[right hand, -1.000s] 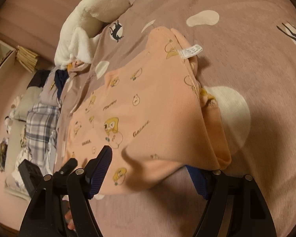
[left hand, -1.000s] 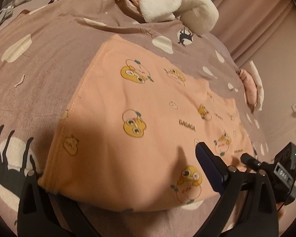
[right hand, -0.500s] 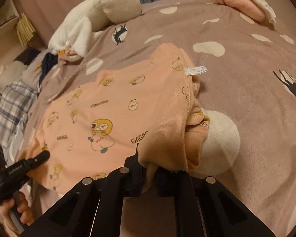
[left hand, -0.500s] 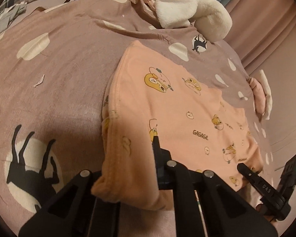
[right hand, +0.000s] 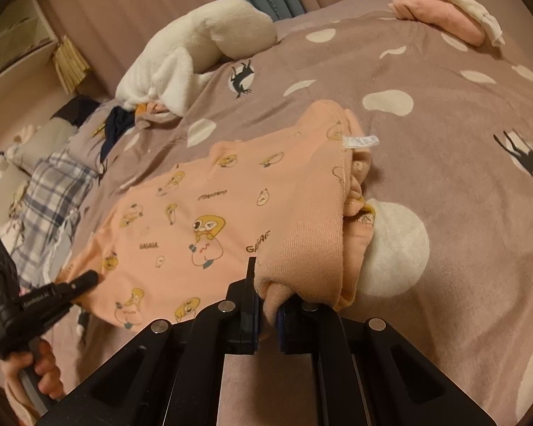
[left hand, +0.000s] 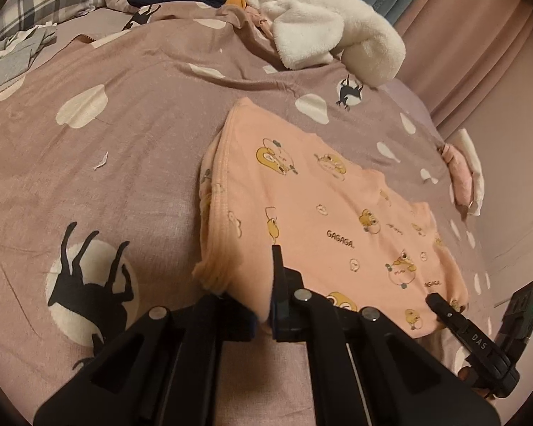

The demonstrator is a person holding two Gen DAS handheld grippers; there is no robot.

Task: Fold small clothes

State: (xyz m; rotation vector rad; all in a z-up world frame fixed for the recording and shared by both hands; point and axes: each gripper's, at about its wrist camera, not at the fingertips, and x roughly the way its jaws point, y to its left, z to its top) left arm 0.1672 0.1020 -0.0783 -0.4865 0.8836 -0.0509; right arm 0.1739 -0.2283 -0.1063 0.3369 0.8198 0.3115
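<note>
- The bedspread [left hand: 131, 163] is a soft mauve cotton printed with pale blobs and black horse silhouettes. It carries everything, and it sags and wrinkles rather than giving a firm surface.
- A white fleece bundle [left hand: 323, 25] lies near the far edge, thick and plush. A folded pink-and-cream stack [right hand: 444, 10] sits at the far right corner.
- The peach garment [left hand: 337, 213] lies mid-bed, a thin ribbed knit printed with yellow cartoon faces and "GAGAGA". It is already doubled over, its layered hem bunching at the near edge.
- The left gripper [left hand: 266, 305] is pinching the near left corner of the garment, cloth pressed between its jaws.
- The right gripper [right hand: 266, 305] is likewise clamped on the near right corner, where several layers roll thickly beside a white care label [right hand: 360, 141].
- To fold well, I judge both corners should rise together, level and taut, and travel toward the far hem, landing edge on edge so the stretchy knit neither skews nor drags loose layers.
</note>
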